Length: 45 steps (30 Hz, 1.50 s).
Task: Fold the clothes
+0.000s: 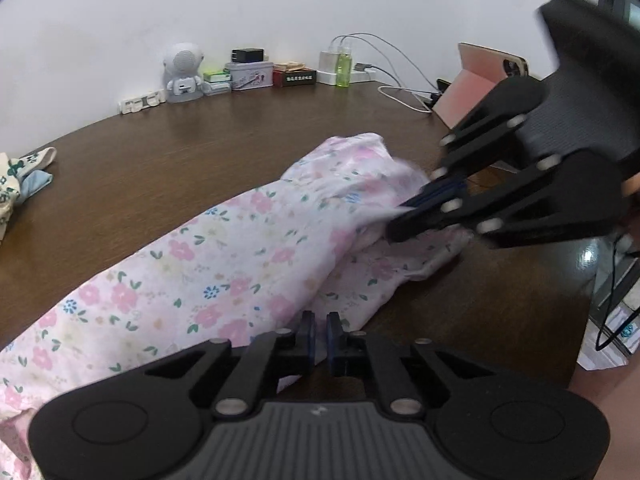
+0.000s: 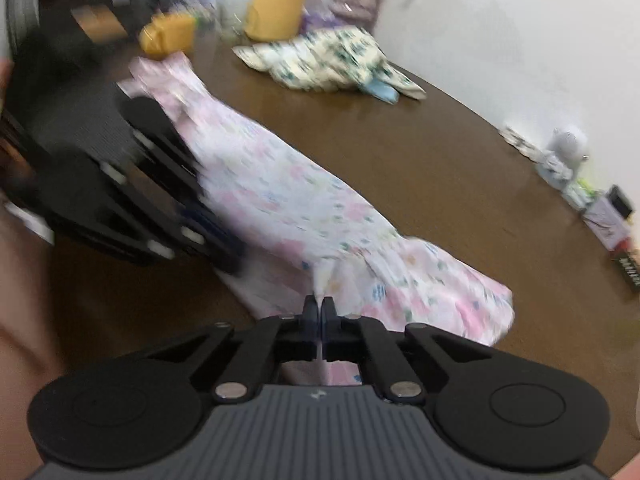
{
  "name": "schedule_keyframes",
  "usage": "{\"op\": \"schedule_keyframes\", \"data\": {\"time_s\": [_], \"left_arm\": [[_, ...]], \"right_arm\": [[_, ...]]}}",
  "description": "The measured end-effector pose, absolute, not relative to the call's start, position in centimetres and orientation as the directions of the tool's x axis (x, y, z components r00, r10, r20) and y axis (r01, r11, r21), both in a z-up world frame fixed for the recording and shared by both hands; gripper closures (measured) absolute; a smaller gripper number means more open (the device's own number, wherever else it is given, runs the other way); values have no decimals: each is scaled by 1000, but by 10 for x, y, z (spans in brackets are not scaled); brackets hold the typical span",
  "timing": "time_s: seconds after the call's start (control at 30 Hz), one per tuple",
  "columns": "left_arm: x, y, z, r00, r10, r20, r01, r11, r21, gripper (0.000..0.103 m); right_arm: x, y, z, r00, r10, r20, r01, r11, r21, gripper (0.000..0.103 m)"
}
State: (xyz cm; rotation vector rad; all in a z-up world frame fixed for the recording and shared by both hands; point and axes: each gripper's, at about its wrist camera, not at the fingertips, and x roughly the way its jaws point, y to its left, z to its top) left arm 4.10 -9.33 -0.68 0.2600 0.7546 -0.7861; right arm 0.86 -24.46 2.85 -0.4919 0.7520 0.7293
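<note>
- Bench: dark brown wood, set against a white wall.
- Floral garment: pink and white, lying lengthwise across the bench in a long fold, its far end bunched and partly lifted.
- Left hand-held gripper: fingers pressed nearly together, with the garment's near edge pinched between them.
- Right hand-held gripper: fingers pressed together on a peak of the garment's cloth, which rises in a small tent just at the tips; in the left view it reaches in from the right onto the bunched end.
- Second garment: cream with green print, crumpled at the far side of the bench, well apart from the floral one.
- Robot figure, tin, green bottle, chargers and cables: ranged along the wall.
- Yellow bag: blurred, beyond the second garment.
</note>
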Motion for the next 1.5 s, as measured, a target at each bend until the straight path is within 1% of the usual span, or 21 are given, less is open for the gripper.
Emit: {"op": "schedule_keyframes", "data": {"time_s": [0.13, 0.2, 0.27, 0.33, 0.4, 0.47, 0.53, 0.6, 0.63, 0.7, 0.77, 0.8, 0.9, 1.0, 1.03, 1.07, 1.13, 1.23, 1.3, 1.37, 1.5], "left_arm": [[37, -93, -9, 483, -534, -694, 718, 695, -35, 99], [37, -91, -8, 474, -540, -695, 722, 691, -44, 98], [33, -86, -5, 443, -563, -698, 742, 667, -67, 98], [28, -75, 1, 396, -611, -686, 768, 630, -118, 97], [27, -57, 12, 368, -669, -646, 768, 610, -194, 93], [30, -41, 23, 397, -691, -604, 734, 634, -243, 92], [40, -30, 29, 478, -651, -589, 672, 703, -232, 92], [53, -25, 26, 545, -570, -615, 600, 777, -189, 93], [59, -24, 21, 558, -531, -638, 576, 801, -163, 93], [68, -24, 8, 566, -470, -677, 547, 829, -118, 93], [71, -23, -3, 565, -445, -695, 539, 837, -97, 93], [71, -23, -6, 564, -441, -698, 536, 839, -97, 93], [69, -22, -8, 570, -446, -690, 530, 841, -106, 93], [65, -19, -10, 580, -443, -684, 535, 840, -91, 93], [64, -18, -9, 581, -444, -683, 536, 840, -90, 93], [63, -17, -8, 581, -446, -681, 536, 839, -92, 93], [61, -14, -8, 579, -451, -679, 535, 839, -101, 93], [60, -8, -8, 577, -460, -675, 528, 840, -121, 94], [61, -5, -8, 574, -466, -673, 523, 841, -137, 97], [62, -3, -8, 572, -472, -671, 516, 843, -152, 98], [64, 1, -9, 573, -478, -666, 510, 844, -166, 98]], "right_arm": [[-4, -246, 31, 465, 428, -775, -767, 632, -112, 102], [0, -247, 14, 476, 373, -797, -744, 653, -139, 102], [5, -249, 3, 480, 354, -803, -726, 674, -137, 102], [9, -249, -4, 478, 353, -805, -717, 685, -125, 102], [9, -249, -5, 476, 359, -803, -716, 688, -117, 102], [10, -250, -6, 474, 364, -802, -714, 692, -107, 101], [9, -253, -5, 474, 369, -800, -709, 698, -99, 100], [8, -251, -6, 478, 365, -799, -708, 699, -104, 99], [9, -250, -5, 475, 365, -801, -708, 699, -101, 97], [8, -253, 0, 455, 389, -801, -713, 698, -65, 87], [8, -259, 12, 463, 434, -773, -702, 712, -21, 63], [9, -264, 21, 480, 467, -742, -691, 723, 8, 61], [15, -271, 40, 548, 532, -646, -641, 763, 84, 61], [25, -251, 34, 633, 467, -617, -575, 817, 29, 62], [29, -245, 26, 623, 463, -631, -577, 816, 29, 67], [33, -238, 18, 612, 458, -645, -578, 815, 30, 75], [35, -231, 3, 603, 435, -669, -578, 816, 10, 81], [30, -229, -15, 611, 377, -696, -571, 819, -57, 81], [27, -240, -17, 613, 383, -691, -561, 827, -39, 78], [24, -248, -18, 620, 376, -689, -549, 835, -38, 67], [22, -258, -16, 621, 378, -686, -537, 843, -21, 65]]}}
